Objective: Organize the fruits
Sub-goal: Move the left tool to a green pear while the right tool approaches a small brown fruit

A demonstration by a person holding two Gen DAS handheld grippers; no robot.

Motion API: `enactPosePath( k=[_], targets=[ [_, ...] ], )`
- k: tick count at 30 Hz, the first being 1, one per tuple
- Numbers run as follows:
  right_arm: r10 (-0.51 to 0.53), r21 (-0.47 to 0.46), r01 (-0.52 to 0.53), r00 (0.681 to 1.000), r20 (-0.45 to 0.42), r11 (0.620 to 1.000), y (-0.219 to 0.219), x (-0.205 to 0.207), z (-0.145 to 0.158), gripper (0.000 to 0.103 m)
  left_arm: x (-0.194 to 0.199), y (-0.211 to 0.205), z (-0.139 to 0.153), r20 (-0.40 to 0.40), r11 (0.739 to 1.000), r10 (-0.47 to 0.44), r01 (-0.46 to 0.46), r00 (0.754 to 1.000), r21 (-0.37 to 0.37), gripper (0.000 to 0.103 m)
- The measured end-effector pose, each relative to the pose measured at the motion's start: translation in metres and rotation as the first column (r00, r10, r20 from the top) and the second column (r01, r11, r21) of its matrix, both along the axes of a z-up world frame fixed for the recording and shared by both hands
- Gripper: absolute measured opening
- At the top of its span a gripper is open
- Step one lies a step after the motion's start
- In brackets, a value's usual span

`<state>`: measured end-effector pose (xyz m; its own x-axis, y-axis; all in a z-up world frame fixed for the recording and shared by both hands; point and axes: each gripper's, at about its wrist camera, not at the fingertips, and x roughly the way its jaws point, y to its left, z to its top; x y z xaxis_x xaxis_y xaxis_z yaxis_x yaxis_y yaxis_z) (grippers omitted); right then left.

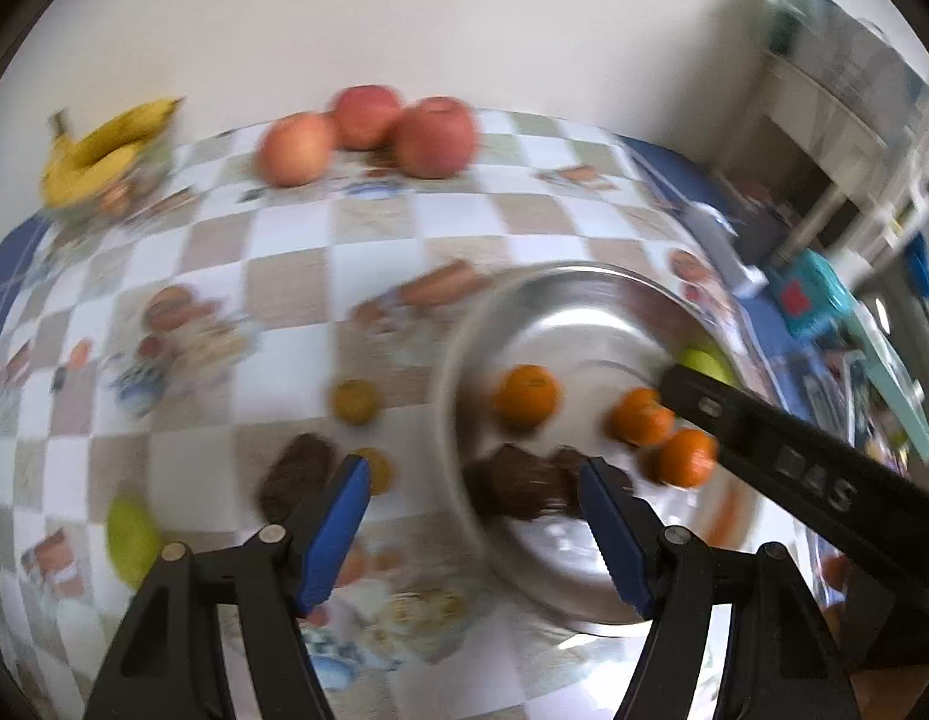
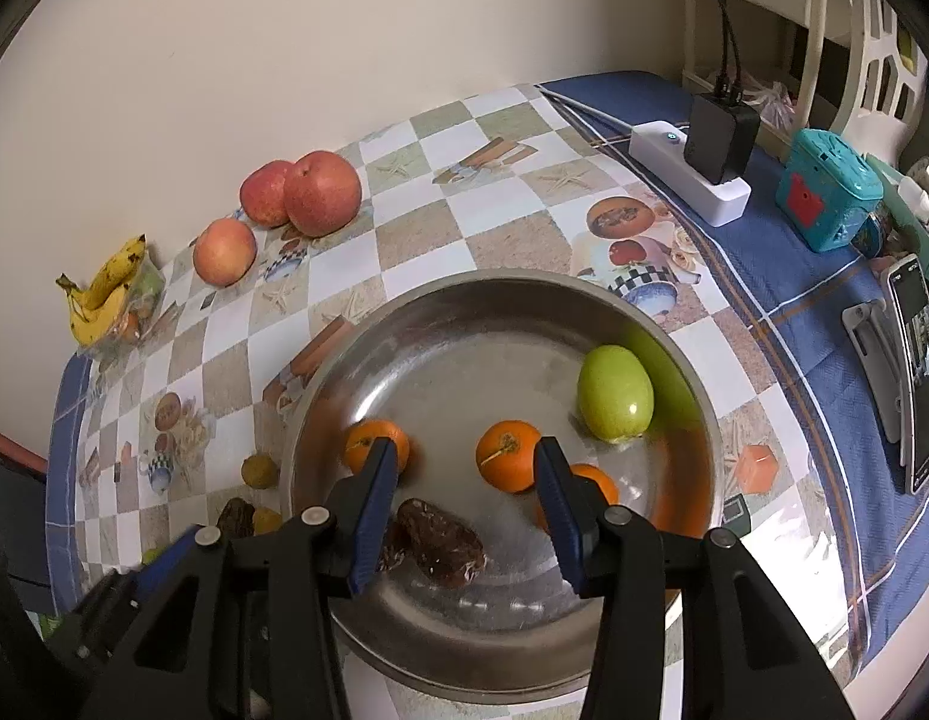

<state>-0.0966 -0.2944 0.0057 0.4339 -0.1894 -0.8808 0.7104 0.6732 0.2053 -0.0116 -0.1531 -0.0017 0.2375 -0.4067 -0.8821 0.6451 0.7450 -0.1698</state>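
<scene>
A steel bowl [image 2: 494, 285] [image 1: 560, 270] holds three oranges [image 2: 507, 455] [image 1: 526, 394], a green fruit [image 2: 614, 393] and dark brown fruits [image 2: 446, 543] [image 1: 518, 489]. My right gripper [image 2: 466, 456] hangs open above the bowl with nothing between its fingers. My left gripper [image 1: 473, 471] is open over the bowl's left rim, also empty; this view is blurred. Left of the bowl, a brown fruit [image 1: 296, 474] [image 2: 235, 516], small yellowish fruits [image 1: 355, 401] [image 2: 260, 471] and a green fruit [image 1: 131, 531] lie on the checked cloth.
Three red apples [image 2: 320, 192] [image 1: 434, 138] and a banana bunch [image 2: 104, 294] [image 1: 104, 150] sit by the back wall. On the right are a white power strip with a black adapter [image 2: 692, 174], a teal box [image 2: 824, 198] and a phone on a stand [image 2: 917, 372].
</scene>
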Motion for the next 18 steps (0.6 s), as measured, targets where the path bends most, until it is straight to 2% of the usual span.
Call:
enactPosePath(
  k=[4, 6, 8, 12, 14, 18],
  targets=[
    [0.032, 0.006, -0.032, 0.999, -0.008, 0.999, 0.008, 0.007, -0.004, 0.048, 0.022, 0.028, -0.003, 0.001, 0.992, 0.119, -0.119, 0.993, 0.033, 0.076],
    [0.06, 0.012, -0.06, 0.998, -0.016, 0.998, 0.016, 0.013, -0.008, 0.048, 0.032, 0.043, -0.004, 0.005, 0.982, 0.181, -0.181, 0.983, 0.046, 0.085],
    [0.093, 0.008, -0.093, 0.995, -0.026, 0.996, 0.025, 0.02, -0.011, 0.056, 0.041, 0.056, -0.006, 0.0, 0.973, 0.227, -0.227, 0.974, 0.048, 0.096],
    [0.153, -0.006, -0.154, 0.987, -0.046, 0.988, 0.042, 0.032, -0.014, 0.059, 0.055, 0.082, -0.008, -0.005, 0.953, 0.3, -0.3, 0.954, 0.051, 0.1],
    [0.182, -0.012, -0.183, 0.982, -0.051, 0.983, 0.051, 0.038, -0.015, 0.071, 0.061, 0.092, -0.009, 0.009, 0.941, 0.333, -0.332, 0.943, 0.063, 0.103],
    [0.234, -0.012, -0.235, 0.971, -0.051, 0.972, 0.064, 0.047, -0.016, 0.073, 0.072, 0.114, -0.01, 0.019, 0.916, 0.394, -0.394, 0.919, 0.072, 0.103]
  ],
)
